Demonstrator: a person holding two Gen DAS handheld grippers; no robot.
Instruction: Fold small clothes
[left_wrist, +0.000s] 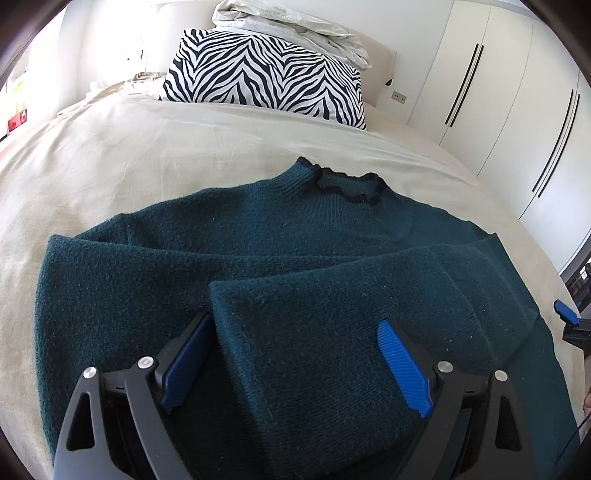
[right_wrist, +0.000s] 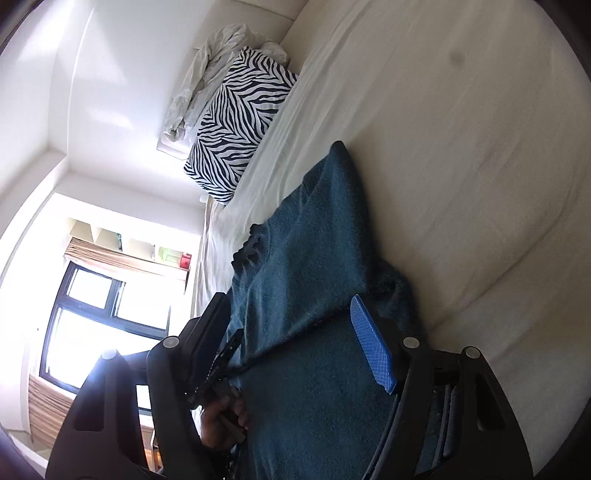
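A dark teal knit sweater (left_wrist: 229, 258) with a black ruffled collar (left_wrist: 351, 184) lies flat on the bed, collar away from me. One sleeve (left_wrist: 332, 332) is folded across its body. My left gripper (left_wrist: 295, 354) is open, its blue pads on either side of the sleeve's cuff end, just above it. In the right wrist view, rolled sideways, the sweater (right_wrist: 317, 258) shows again. My right gripper (right_wrist: 291, 332) is open at the sweater's side edge, with knit fabric between the fingers. One right pad (left_wrist: 565, 312) shows at the left view's right edge.
The bed has a cream sheet (left_wrist: 147, 158). A zebra-print pillow (left_wrist: 266, 77) and crumpled white bedding (left_wrist: 295, 26) lie at the head. White wardrobe doors (left_wrist: 498, 92) stand to the right. A window (right_wrist: 99, 310) is beyond the bed's far side.
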